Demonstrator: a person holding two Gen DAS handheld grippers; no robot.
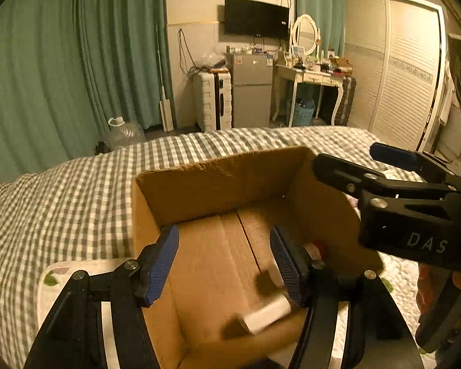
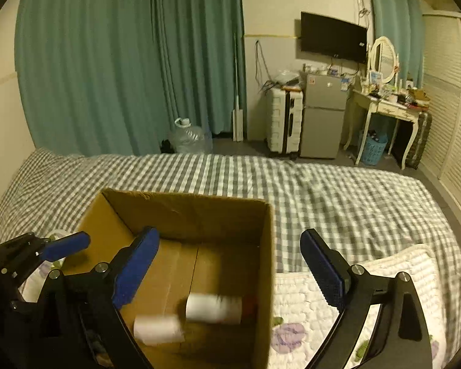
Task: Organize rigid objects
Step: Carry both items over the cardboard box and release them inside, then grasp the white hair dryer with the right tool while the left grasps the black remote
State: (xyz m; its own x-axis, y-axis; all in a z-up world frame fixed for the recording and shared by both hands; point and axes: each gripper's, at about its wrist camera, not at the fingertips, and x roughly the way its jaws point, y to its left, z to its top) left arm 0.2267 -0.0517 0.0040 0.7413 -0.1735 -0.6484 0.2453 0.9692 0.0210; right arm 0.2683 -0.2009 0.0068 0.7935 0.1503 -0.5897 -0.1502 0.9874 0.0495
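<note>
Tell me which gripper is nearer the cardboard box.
Left. The left gripper sits over the cardboard box interior; the right gripper straddles its right wall, one finger outside.

Both wrist views close above the cardboard box (image 1: 218, 178), facing the far wall; box shared

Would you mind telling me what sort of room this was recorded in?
Most likely a bedroom: a grey-checked bedspread, a white dressing table with an oval mirror, and a white louvred wardrobe.
</note>
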